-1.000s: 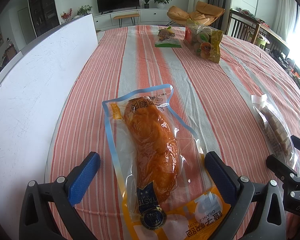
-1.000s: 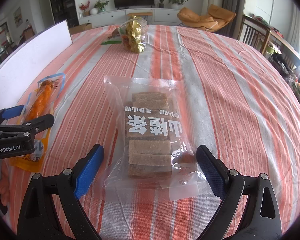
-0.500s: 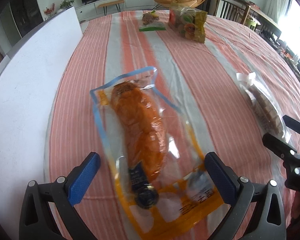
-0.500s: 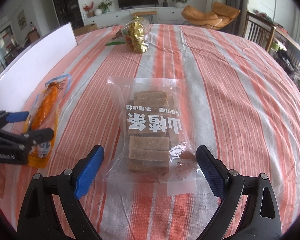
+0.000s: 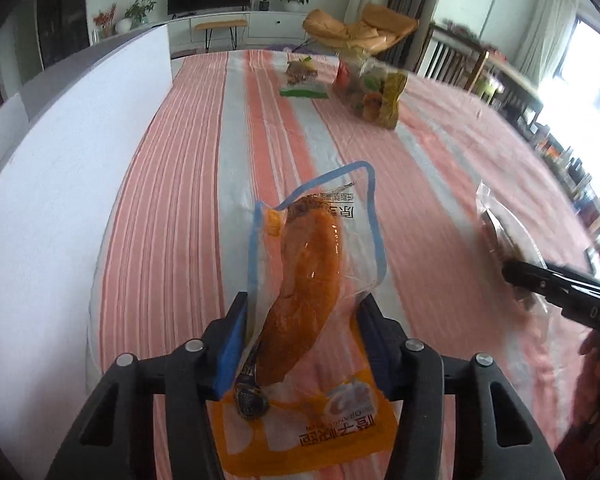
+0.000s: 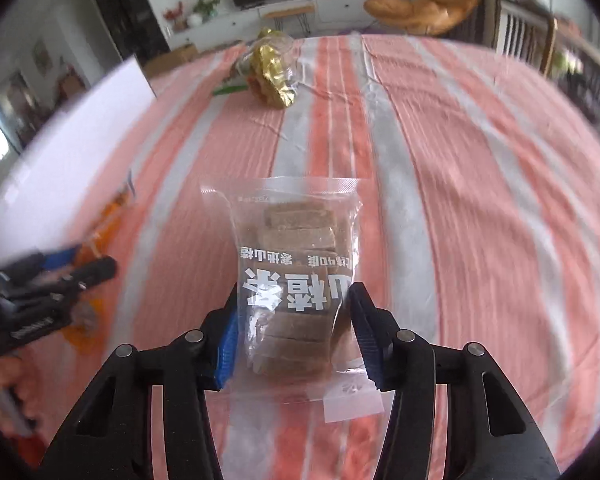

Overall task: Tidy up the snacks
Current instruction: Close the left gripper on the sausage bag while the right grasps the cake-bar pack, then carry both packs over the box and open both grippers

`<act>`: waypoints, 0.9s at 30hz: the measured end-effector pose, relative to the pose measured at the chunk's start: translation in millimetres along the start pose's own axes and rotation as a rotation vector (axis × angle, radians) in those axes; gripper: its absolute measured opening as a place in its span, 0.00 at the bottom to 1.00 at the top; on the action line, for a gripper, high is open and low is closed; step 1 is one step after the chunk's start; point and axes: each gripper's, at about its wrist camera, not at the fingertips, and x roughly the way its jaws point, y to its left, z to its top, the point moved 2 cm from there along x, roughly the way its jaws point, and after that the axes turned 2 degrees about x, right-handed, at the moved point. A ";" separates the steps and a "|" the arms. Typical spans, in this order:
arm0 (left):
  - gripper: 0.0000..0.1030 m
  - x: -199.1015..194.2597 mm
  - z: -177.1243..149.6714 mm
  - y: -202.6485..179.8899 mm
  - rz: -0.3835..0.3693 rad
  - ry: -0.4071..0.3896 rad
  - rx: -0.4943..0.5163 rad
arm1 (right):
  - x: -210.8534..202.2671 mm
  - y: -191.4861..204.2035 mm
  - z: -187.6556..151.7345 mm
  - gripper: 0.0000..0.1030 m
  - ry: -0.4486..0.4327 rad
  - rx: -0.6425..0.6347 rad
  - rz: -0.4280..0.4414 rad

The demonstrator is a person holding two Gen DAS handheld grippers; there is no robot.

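Here the left gripper point(image 5: 302, 330) is closing, its blue pads pinching the clear, blue-edged pouch holding an orange sausage-shaped snack point(image 5: 308, 264). The pouch's long axis runs away from the gripper toward the gold-and-clear bag of mixed snacks point(image 5: 370, 94) at the far end of the striped counter point(image 5: 188, 184), its orange printed end nearest the camera. The right gripper point(image 6: 292, 330) is closing too, squeezing the clear bag of stacked brown bars point(image 6: 296, 272), whose sealed top points toward that same gold bag. Only the left view shows a small green-based packet point(image 5: 302, 80) just beside the gold bag; the white board point(image 5: 72, 160) edges the counter.
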 end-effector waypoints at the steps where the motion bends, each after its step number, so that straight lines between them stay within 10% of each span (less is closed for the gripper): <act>1: 0.50 -8.4 -3.3 1.8 -0.045 -0.024 -0.030 | -5.0 -6.0 -0.1 0.51 -0.008 0.043 0.048; 5: 0.50 -38.3 -8.5 6.0 -0.177 -0.102 -0.104 | -31.2 -32.2 -0.7 0.51 -0.064 0.264 0.345; 17: 0.50 -157.9 11.2 57.3 -0.338 -0.349 -0.245 | -81.5 49.2 20.1 0.51 -0.110 0.236 0.560; 22: 0.52 -223.4 19.0 125.2 -0.151 -0.449 -0.256 | -84.0 153.0 47.8 0.51 -0.050 0.108 0.707; 27: 0.85 -243.7 5.6 190.1 0.237 -0.440 -0.300 | -59.1 277.5 73.6 0.58 0.016 0.010 0.838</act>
